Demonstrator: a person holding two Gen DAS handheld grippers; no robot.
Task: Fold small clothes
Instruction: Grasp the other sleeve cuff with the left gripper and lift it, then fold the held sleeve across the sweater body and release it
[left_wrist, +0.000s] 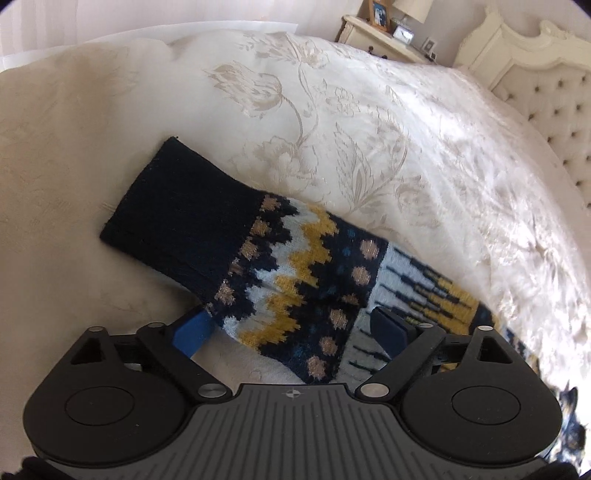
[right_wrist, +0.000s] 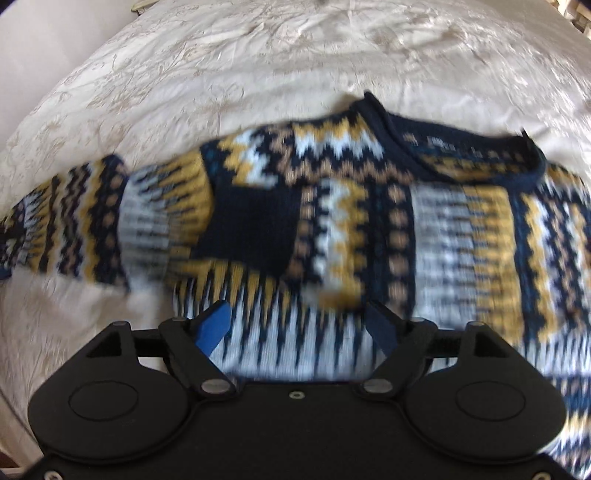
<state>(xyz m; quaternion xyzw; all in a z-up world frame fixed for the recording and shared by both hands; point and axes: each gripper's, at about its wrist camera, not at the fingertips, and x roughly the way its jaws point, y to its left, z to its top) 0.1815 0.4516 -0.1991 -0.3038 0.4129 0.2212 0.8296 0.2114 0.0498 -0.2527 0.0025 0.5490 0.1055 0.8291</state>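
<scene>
A small knitted sweater (right_wrist: 369, 206) in navy, yellow, white and tan lies flat on a cream bedspread (right_wrist: 221, 55), neckline away from me. One sleeve is folded across its chest, its navy cuff (right_wrist: 255, 229) on the body. The other sleeve (left_wrist: 280, 273) lies stretched out in the left wrist view, its navy cuff (left_wrist: 184, 218) pointing up-left. My left gripper (left_wrist: 291, 332) is open, its blue fingers (left_wrist: 194, 328) straddling this sleeve just above it. My right gripper (right_wrist: 299, 328) is open over the sweater's lower body; this view is blurred.
The floral cream bedspread (left_wrist: 351, 129) runs in all directions. A tufted headboard (left_wrist: 546, 85) and a bedside table (left_wrist: 384, 40) with a photo frame and lamp stand at the far right in the left wrist view.
</scene>
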